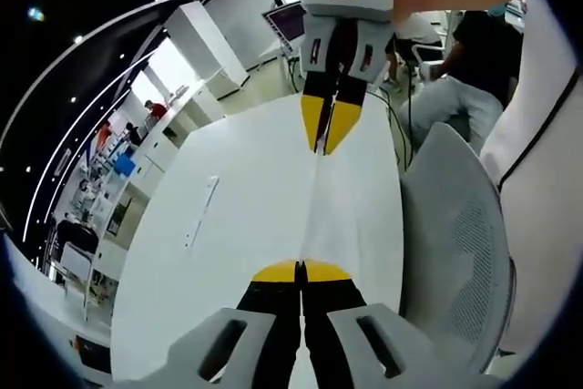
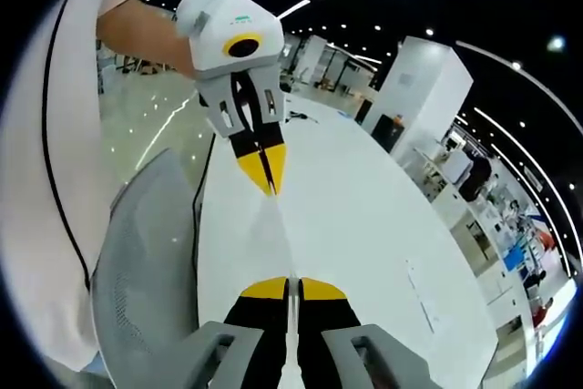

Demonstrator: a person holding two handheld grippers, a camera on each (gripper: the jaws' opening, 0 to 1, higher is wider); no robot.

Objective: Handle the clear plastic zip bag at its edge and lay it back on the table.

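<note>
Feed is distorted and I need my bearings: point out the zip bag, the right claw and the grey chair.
zip bag (image 1: 330,216): left gripper view, stretched middle.
right claw (image 1: 328,145): left gripper view, between its yellow tips.
grey chair (image 2: 137,261): right gripper view, mesh backrest.

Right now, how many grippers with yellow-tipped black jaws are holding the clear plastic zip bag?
2. The left gripper is shut on one edge of the clear plastic zip bag; the right gripper is shut on the opposite edge, stretching it above the white table.

Beside your tongs stands a grey mesh chair (image 1: 455,225). Beyond them, past the white table (image 1: 246,216), a seated person (image 1: 465,70) waits; white cabinets (image 2: 414,79) stand farther off.
</note>
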